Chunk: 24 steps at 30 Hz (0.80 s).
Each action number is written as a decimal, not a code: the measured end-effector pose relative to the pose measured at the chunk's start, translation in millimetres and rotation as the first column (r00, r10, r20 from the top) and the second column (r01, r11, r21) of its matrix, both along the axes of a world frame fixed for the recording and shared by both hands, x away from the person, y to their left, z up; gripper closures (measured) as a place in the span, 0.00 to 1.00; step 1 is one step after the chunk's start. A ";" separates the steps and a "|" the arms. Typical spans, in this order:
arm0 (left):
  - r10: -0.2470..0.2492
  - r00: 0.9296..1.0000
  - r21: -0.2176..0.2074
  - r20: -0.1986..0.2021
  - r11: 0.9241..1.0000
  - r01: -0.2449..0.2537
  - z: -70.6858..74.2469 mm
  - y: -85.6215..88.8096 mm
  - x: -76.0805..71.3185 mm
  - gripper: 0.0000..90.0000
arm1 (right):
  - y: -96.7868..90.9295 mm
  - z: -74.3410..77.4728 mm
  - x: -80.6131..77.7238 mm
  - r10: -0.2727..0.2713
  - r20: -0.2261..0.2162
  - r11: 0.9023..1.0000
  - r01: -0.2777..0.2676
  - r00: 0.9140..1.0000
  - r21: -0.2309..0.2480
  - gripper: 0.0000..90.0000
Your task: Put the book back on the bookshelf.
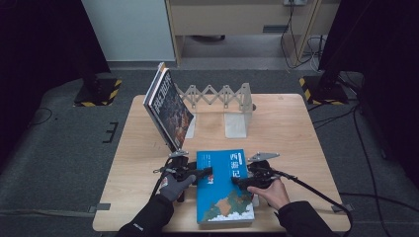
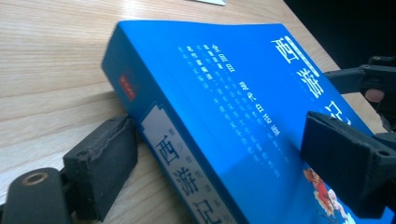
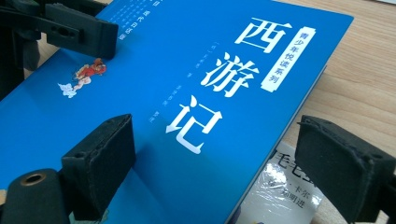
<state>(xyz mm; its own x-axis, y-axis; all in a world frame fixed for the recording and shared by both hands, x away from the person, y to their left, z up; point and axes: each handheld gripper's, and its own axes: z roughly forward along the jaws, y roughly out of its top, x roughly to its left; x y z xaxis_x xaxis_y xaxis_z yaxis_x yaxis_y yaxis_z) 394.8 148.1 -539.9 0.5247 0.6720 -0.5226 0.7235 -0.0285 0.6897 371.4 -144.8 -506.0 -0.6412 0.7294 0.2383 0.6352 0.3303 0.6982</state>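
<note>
On the wooden table [image 1: 286,123], at the far left, a dark-covered book [image 1: 169,109] stands leaning, its top tipped toward the left, just beside a pale accordion-style book rack [image 1: 225,101] with two upright end plates. Nearer the person, the left gripper [image 1: 206,172] lies level at the left edge of a blue book [image 1: 225,190], which rests flat on the near middle of the table with its white title characters uppermost. In the left gripper view the jaws straddle the spine edge of the blue book [image 2: 224,93]: one pad sits low against the table beside the spine, the other hangs above the cover, and a gap shows between pad and book, so the jaws stand spread and grip nothing. The right gripper [image 1: 238,180] reaches in from the book's right edge. In the right gripper view its jaws are likewise spread, one pad over the blue cover [image 3: 177,93], the other beyond the page edge above a white plastic-wrapped book [image 3: 285,191] lying partly under the blue one, neither pad pressing on it
</note>
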 end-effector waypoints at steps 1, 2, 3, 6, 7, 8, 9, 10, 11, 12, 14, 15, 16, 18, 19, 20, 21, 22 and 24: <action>-0.001 1.000 -0.003 0.003 1.000 0.001 -0.4 -0.5 0.3 0.11 | 0.2 0.1 0.0 -0.001 -0.006 1.000 0.001 1.000 0.003 0.14; -0.002 1.000 -0.008 0.004 1.000 0.003 -0.9 -0.8 0.7 0.11 | 0.3 -0.1 0.1 0.000 -0.007 1.000 0.000 1.000 0.005 0.14; -0.002 1.000 -0.012 0.004 1.000 0.002 -1.1 -1.1 0.9 0.11 | 0.6 -0.2 0.0 0.003 -0.011 1.000 -0.002 1.000 0.009 0.15; -0.002 1.000 -0.016 0.000 1.000 0.002 -1.2 -1.6 1.3 0.12 | 0.8 -0.5 0.1 -0.002 -0.016 1.000 0.002 1.000 0.010 0.14; 0.000 1.000 -0.020 -0.003 1.000 0.000 -1.2 -1.6 1.4 0.12 | 0.8 -0.4 -0.1 -0.004 -0.018 1.000 0.004 1.000 0.011 0.14; 0.003 1.000 -0.025 -0.010 1.000 -0.003 -1.0 -2.0 1.3 0.13 | 1.0 -0.5 -0.3 -0.005 -0.019 1.000 0.006 1.000 0.012 0.14; 0.003 1.000 -0.024 -0.011 1.000 -0.003 -0.9 -2.4 1.1 0.14 | 1.0 -0.6 -0.2 -0.006 -0.020 1.000 0.006 1.000 0.012 0.14; 0.005 1.000 -0.026 -0.020 1.000 -0.005 -0.4 -3.0 1.1 0.14 | 1.1 -1.0 -0.1 -0.005 -0.018 1.000 0.005 1.000 0.013 0.14; 0.005 0.999 -0.039 -0.048 0.999 -0.007 0.4 -3.3 1.6 0.15 | 1.2 -1.2 0.0 -0.004 -0.015 1.000 0.005 1.000 0.013 0.14; 0.004 0.997 -0.057 -0.074 0.998 -0.009 0.5 -3.5 1.6 0.19 | 1.2 -1.3 -0.2 -0.004 -0.013 1.000 0.004 1.000 0.013 0.14; 0.008 0.997 -0.047 -0.073 0.999 -0.012 1.2 -5.0 0.8 0.20 | 1.0 -1.3 -0.1 0.000 -0.012 1.000 0.000 1.000 0.011 0.14; 0.008 0.997 -0.044 -0.075 0.999 -0.011 1.6 -5.0 0.8 0.20 | 1.1 -1.1 -0.5 -0.002 -0.019 1.000 0.003 1.000 0.014 0.14; 0.007 0.997 -0.038 -0.075 0.999 -0.010 2.3 -5.1 0.6 0.20 | 1.1 -1.1 -0.5 -0.002 -0.019 1.000 0.002 1.000 0.014 0.14; 0.004 0.997 -0.028 -0.074 1.000 -0.006 5.1 -5.2 0.1 0.21 | 1.0 -1.4 -0.7 0.000 -0.016 1.000 0.001 1.000 0.015 0.14; 0.000 0.997 -0.023 -0.073 1.000 -0.002 6.6 -5.0 0.0 0.22 | 1.0 -1.4 -0.8 0.001 -0.015 1.000 -0.001 1.000 0.015 0.14; -0.001 0.997 -0.020 -0.072 1.000 -0.001 8.0 -4.6 -0.2 0.23 | 0.7 -1.8 -0.6 0.003 -0.014 1.000 -0.003 1.000 0.017 0.14; 0.000 0.998 -0.019 -0.070 1.000 -0.001 9.1 -4.6 -0.7 0.24 | 0.6 -1.9 -0.7 0.003 -0.014 1.000 -0.003 1.000 0.019 0.14; -0.001 0.998 -0.017 -0.070 1.000 0.000 10.0 -4.4 -1.0 0.24 | 0.6 -1.9 -0.8 0.003 -0.012 1.000 -0.003 1.000 0.019 0.14; 0.002 0.997 -0.023 -0.074 1.000 -0.003 11.6 -3.6 -1.1 0.26 | 0.2 -2.1 -0.6 0.008 -0.012 1.000 -0.008 1.000 0.020 0.13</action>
